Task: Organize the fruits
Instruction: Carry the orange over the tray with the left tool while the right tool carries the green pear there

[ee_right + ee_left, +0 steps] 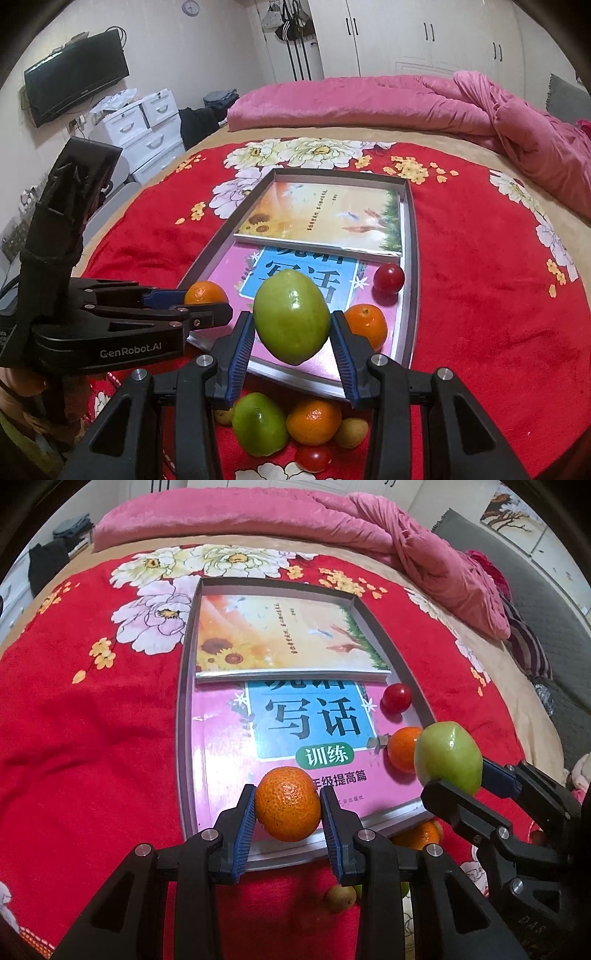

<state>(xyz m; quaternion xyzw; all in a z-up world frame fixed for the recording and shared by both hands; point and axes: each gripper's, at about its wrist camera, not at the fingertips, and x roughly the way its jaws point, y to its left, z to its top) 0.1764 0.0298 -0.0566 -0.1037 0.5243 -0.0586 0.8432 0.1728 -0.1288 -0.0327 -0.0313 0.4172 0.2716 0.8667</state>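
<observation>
My left gripper is shut on an orange mandarin, held over the near end of a grey tray. My right gripper is shut on a green apple, above the same tray; from the left wrist view that apple and the right gripper show at the right. In the tray, on two books, lie a red tomato and a second mandarin. The left gripper with its mandarin shows at the left of the right wrist view.
On the red flowered blanket before the tray lie loose fruits: a green apple, a mandarin, a small yellowish fruit and a tomato. A pink quilt lies bunched at the far side of the bed.
</observation>
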